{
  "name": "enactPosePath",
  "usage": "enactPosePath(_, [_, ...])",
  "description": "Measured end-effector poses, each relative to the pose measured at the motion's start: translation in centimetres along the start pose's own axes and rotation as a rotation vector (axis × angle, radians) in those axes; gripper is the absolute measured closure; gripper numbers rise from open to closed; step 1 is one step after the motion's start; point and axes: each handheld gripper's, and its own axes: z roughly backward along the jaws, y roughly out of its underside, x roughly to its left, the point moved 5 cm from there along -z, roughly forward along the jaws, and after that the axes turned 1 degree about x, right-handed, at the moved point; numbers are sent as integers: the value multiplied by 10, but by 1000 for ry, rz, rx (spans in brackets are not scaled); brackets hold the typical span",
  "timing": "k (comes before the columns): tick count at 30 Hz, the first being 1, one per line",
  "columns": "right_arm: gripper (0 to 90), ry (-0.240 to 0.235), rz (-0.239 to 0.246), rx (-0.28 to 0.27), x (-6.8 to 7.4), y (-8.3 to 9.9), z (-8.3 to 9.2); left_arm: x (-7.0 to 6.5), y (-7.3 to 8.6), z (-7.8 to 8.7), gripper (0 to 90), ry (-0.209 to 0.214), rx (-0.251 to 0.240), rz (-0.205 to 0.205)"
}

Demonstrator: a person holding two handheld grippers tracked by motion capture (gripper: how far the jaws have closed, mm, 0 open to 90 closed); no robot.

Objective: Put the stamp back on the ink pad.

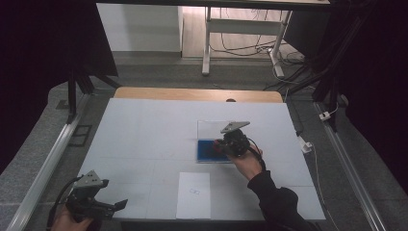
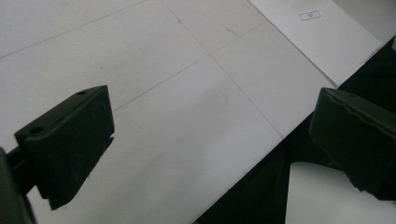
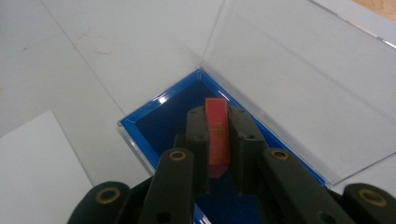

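Note:
A red block (image 3: pixel 218 135) with gold markings sits clamped between the jaws of my right gripper (image 3: pixel 218 122), directly above the dark blue inside of an open blue box (image 3: pixel 161 116). The box's clear lid (image 3: pixel 299 79) stands open behind it. From above, my right gripper (image 1: pixel 221 146) hangs over the blue box (image 1: pixel 204 150) at the table's middle right. My left gripper (image 1: pixel 113 206) rests at the near left corner, jaws wide apart with nothing between them; in its own view the left gripper (image 2: pixel 215 144) looks over the table's front edge.
A white sheet of paper (image 1: pixel 194 195) with a small printed mark lies at the front middle of the white table (image 1: pixel 144 130). The same sheet of paper (image 2: pixel 322 35) lies beyond the left jaws. Black frame posts flank the table.

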Motion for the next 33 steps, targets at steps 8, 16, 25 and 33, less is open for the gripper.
enactPosePath(8, [796,11,0,20,-4,3,-9,0,0,0,6,-1,0,0])
enactPosePath(16, [795,10,-7,46,-3,5,-16,0,0,0,7,-1,0,0])
enactPosePath(25, [791,5,-20,48,-4,5,-15,0,0,0,7,0,1,1])
enactPosePath(33, [674,9,-37,7,-4,1,-8,0,0,0,7,1,0,1])
